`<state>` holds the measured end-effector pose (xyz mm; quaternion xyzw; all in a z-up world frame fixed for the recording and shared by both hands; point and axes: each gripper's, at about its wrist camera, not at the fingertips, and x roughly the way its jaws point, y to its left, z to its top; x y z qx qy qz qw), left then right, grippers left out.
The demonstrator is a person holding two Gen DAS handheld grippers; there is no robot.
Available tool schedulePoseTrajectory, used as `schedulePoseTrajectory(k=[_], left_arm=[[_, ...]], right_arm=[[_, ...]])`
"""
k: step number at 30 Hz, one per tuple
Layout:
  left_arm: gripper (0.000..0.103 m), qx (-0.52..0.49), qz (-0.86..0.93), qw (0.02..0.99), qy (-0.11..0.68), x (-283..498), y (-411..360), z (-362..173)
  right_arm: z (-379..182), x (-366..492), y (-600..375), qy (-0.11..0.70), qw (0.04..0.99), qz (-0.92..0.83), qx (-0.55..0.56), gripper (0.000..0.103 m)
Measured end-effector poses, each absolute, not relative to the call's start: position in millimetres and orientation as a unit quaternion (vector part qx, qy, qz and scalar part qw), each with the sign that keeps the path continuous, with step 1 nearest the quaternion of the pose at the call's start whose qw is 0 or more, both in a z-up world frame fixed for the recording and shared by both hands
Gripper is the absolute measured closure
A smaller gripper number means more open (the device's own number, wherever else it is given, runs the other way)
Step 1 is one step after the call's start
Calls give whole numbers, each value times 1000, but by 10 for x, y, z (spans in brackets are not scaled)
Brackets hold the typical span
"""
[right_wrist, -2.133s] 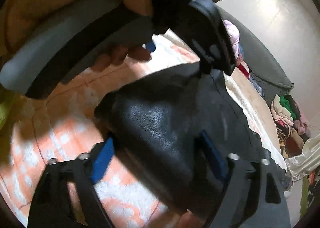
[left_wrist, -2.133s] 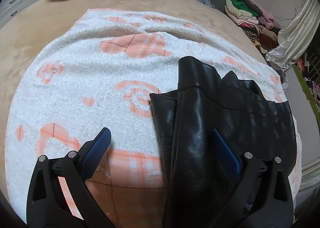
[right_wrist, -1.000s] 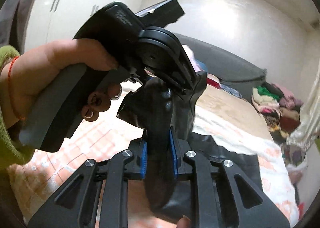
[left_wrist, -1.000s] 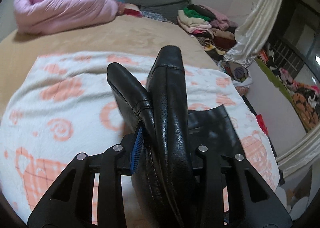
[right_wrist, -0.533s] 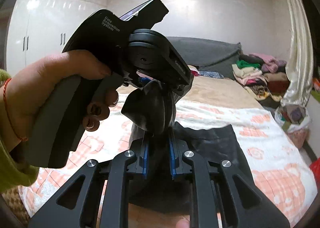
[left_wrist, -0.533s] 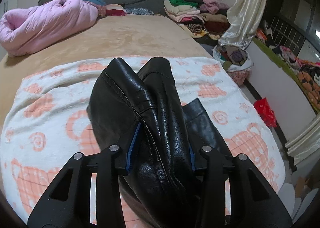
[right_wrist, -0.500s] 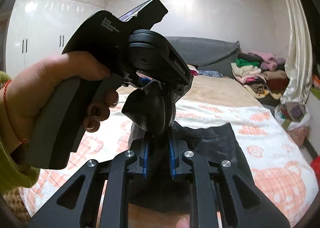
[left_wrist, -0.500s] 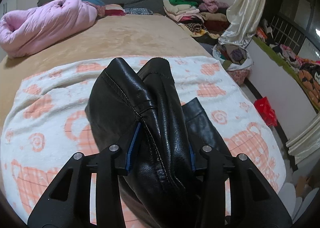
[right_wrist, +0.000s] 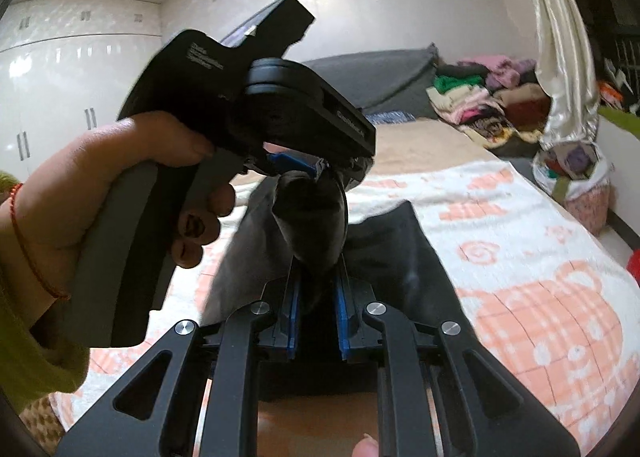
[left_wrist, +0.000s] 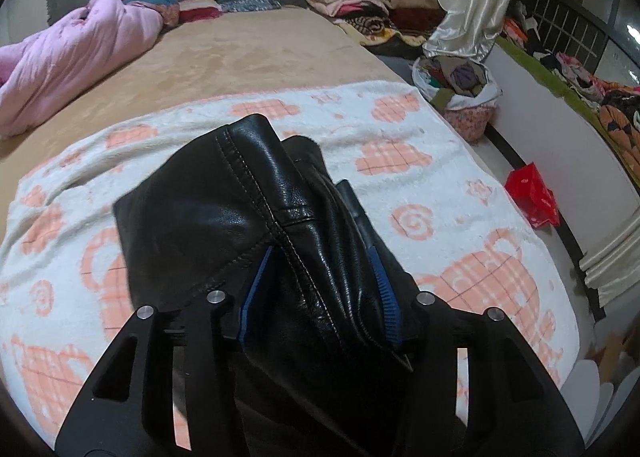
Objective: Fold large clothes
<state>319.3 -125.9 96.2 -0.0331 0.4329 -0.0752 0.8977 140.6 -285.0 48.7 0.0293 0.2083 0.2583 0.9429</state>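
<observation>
Both tongs came off the blanket (left_wrist: 420,193) with the jacket (left_wrist: 240,225): left tongs (left_wrist: 320,289) and right tongs (right_wrist: 318,309) each clenched on a bunched fold. You hold it mid-air over the bed's (left_wrist: 248,53) near edge; the rest trails down onto the blanket. Grip points sit close together, so spread them along its long axis.

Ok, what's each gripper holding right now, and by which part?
Both hold the black leather garment: left gripper clamps a seamed, bunched edge; right gripper pinches a gathered fold close beside it.
</observation>
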Motion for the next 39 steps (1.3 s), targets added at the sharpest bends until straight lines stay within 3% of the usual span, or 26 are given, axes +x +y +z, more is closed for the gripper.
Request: schedulePoseTrajectory(k=[3,5,9,11,14,17,18,19,21,22,25,27,30,31,34,36,39], left_arm=[[56,-42,-85,892,442,3296,-1356,861],[44,-54,-87,896,433,3313,-1360,838],[40,-66,-81,903,416,3236,-1218,867],[32,-83,-63,908,407,3140,-995,874],[30,-94,-17,912,399,2902,-586,750],[30,-122,-7,899,419,2686,-275,455],[30,-130,-17,892,433,2665,-240,350],[30,-134,-21,887,442,2637,-226,246],[30,-127,-16,890,438,2599,-215,177],[30,-130,-19,891,435,2590,-203,178],[30,-142,-27,889,434,2584,-178,188],[30,-136,-28,891,432,2570,-182,197],[30,-137,-33,892,430,2558,-171,205],[30,-142,-34,889,434,2552,-150,226],[29,-153,-42,892,423,2504,-111,333],[21,-157,-48,893,420,2485,-134,386],[21,-155,-65,887,430,2494,-279,373]], right_arm=[[345,1535,-2938,242,939,239,47,90],[226,1672,-3011,277,932,226,68,90],[-85,1938,-3352,357,883,232,197,90],[-167,1989,-3467,374,859,244,249,89],[-231,2022,-3521,388,840,252,283,85],[-197,2068,-3513,392,844,243,275,72],[-174,2084,-3488,394,845,243,269,63],[-152,2098,-3469,397,847,240,259,47],[-36,2136,-3394,393,850,250,245,37],[19,2147,-3361,391,852,253,241,27],[223,2343,-3231,388,852,282,209,14],[251,2524,-3083,408,850,277,182,14],[153,2720,-2995,417,844,282,186,71],[154,2721,-3018,409,844,289,195,77],[402,2649,-3135,362,853,319,197,78],[558,2595,-3257,336,866,318,190,78],[494,2674,-3461,338,872,301,188,78]])
